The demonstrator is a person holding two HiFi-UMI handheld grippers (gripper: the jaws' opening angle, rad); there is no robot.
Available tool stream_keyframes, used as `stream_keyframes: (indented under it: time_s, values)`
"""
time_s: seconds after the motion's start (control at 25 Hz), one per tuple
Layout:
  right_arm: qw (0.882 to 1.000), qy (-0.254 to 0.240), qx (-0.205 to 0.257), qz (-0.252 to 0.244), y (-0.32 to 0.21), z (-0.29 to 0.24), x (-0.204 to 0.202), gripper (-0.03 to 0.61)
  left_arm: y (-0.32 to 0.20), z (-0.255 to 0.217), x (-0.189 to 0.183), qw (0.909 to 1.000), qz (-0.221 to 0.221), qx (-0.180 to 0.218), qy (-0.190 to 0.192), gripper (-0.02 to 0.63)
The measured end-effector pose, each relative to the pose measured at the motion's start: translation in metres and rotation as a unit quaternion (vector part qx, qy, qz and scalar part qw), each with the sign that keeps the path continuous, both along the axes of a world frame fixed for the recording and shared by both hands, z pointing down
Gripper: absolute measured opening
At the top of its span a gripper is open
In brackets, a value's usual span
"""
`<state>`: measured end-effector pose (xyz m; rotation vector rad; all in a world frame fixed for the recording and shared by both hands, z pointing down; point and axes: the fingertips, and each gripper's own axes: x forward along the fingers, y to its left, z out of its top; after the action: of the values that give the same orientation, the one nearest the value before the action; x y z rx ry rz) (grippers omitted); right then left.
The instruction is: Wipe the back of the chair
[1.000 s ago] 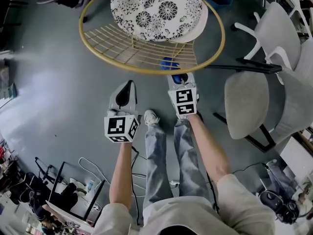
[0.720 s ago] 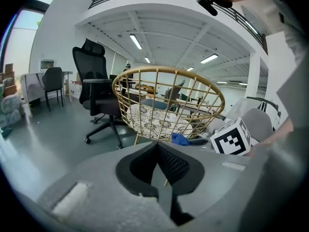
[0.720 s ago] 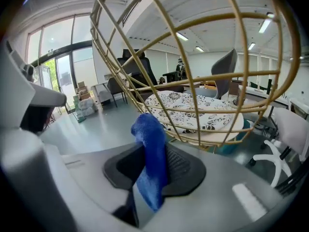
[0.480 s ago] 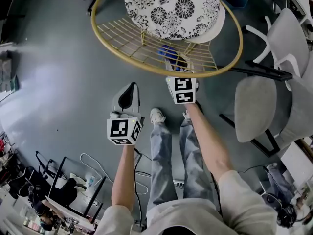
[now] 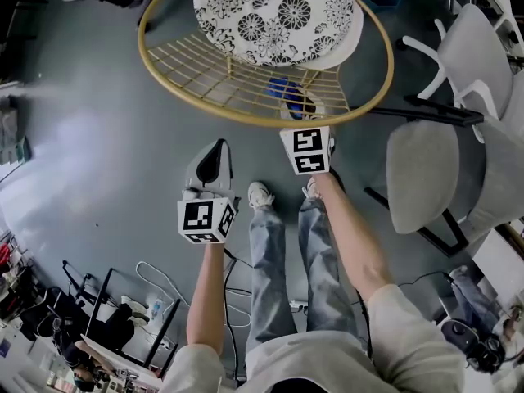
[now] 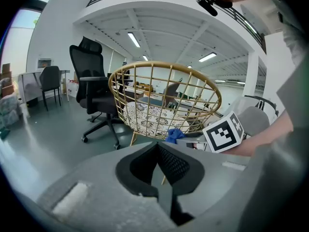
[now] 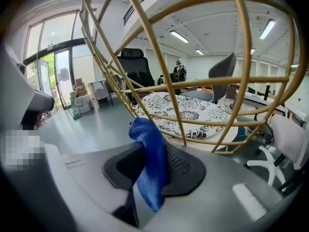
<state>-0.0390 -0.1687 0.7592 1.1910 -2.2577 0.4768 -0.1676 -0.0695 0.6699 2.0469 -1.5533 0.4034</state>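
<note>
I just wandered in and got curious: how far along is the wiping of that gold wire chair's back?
Done: the blue cloth is clamped in the right gripper. In hand: that gripper holds it at the chair's gold wire back; contact can't be told. Left: the wiping itself; how much is finished doesn't show. The left gripper hangs back, shut and empty.

I saw the chair [image 5: 246, 119] as a round basket of gold wire bars, with a black-and-white flowered cushion [image 5: 270, 15] on its seat. The blue cloth [image 7: 149, 163] hung crumpled, pinched in the right gripper [image 7: 153, 149], close at the back's bars; whether it touched them I could not tell.
</note>
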Motion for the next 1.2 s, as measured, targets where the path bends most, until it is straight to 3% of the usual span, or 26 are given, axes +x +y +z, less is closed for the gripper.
stream_keyframes:
  time_s: [0.68,1.2]
  values:
    - [0.999,0.035,0.002,0.022,0.001,-0.003,0.093,0.104,-0.007,-0.007,0.063,0.9994,0.034,0.005,0.002,0.003]
    - [0.996,0.027,0.018,0.082,0.001,-0.026,0.171,0.103,-0.014,-0.018,0.109,0.9984,0.054,0.016,0.003,0.002]
